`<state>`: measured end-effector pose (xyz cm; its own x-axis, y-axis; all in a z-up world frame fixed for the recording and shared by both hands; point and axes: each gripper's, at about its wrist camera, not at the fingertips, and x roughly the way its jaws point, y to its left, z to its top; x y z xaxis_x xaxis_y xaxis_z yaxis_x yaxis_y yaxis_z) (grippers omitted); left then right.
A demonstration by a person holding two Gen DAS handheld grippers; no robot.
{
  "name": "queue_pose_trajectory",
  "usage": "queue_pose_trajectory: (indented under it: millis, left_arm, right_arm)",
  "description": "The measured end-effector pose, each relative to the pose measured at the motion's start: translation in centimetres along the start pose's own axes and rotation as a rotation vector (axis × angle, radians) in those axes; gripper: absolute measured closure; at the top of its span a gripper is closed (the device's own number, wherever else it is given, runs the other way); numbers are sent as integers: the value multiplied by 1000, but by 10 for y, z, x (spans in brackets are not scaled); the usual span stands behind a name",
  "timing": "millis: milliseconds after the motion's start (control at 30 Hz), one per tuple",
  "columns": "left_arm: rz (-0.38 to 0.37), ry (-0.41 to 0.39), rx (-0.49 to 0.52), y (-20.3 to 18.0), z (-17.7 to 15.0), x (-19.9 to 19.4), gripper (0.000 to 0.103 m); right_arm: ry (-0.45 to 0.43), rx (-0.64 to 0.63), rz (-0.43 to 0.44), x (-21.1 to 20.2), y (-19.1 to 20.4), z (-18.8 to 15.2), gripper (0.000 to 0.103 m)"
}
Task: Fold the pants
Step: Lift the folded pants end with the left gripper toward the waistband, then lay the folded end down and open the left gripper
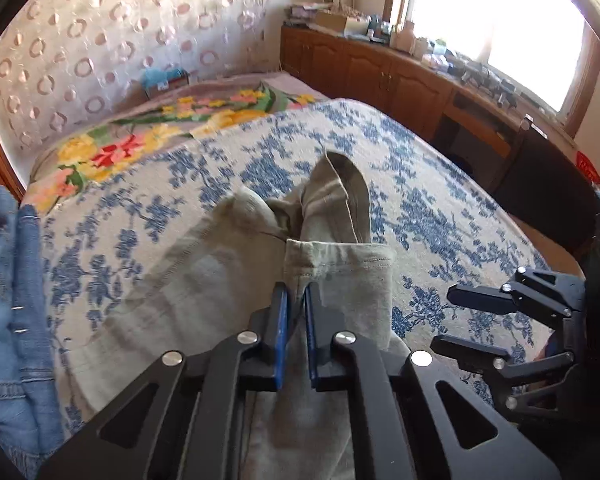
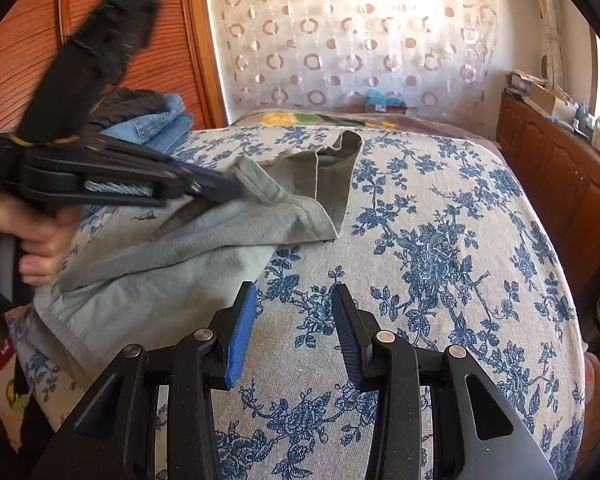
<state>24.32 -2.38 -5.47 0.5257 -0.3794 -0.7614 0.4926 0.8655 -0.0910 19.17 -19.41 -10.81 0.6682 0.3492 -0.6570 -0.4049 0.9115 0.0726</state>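
Note:
Grey-green pants [image 1: 204, 280] lie crumpled on the blue-flowered bedspread [image 1: 419, 208]. My left gripper [image 1: 296, 300] is shut on a cuff fold of the pants and holds it just above the bed. In the right wrist view the left gripper [image 2: 236, 190] shows at the left, pinching the pants [image 2: 172, 264]. My right gripper [image 2: 294, 300] is open and empty over bare bedspread [image 2: 439, 264], right of the pants. It also shows at the right edge of the left wrist view [image 1: 443, 320].
Folded blue jeans [image 1: 8, 312] are stacked at the bed's left side, also in the right wrist view [image 2: 156, 128]. A flowered blanket [image 1: 112, 148] lies at the far end. A wooden cabinet [image 1: 399, 76] with clutter runs along the right, under a window.

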Motion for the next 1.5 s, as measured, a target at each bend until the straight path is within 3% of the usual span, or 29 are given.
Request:
queue_pose_trajectory:
  millis: [267,467,633,900,1133,1267,1333,1400,1500]
  left_arm:
    - [104,-97,-22,21,1,-47,103]
    - [231,-183,-60,48,2,-89,103]
    - [364,-152,-99,80,-9,-92,103]
    - [303,-103,-153,92,-39,-72,96]
    - [288,-113,-121,70,-53,-78,68]
    - [276,-115,-103,62,-62,-81,60]
    - [260,-113,-97,57,-67,-81,46]
    - [248,-124,-88,52,-76,-82,39]
    - [240,-121,-84,44,-84,-79,37]
  right_arm:
    - [2,-11,-13,0,2,-1,64]
    - [6,-9,-20,0,1,-2,64]
    - [12,-12,-21,2,3,-2,64]
    - [14,-18,-21,2,4,-2,64]
    - [16,-18,-20,3,3,-2,64]
    - [18,-15,-21,3,3,-2,64]
    - [20,-15,-20,4,3,-2,64]
    - [21,-16,-21,4,3,-2,64]
    - [20,-15,-20,4,3,-2,64]
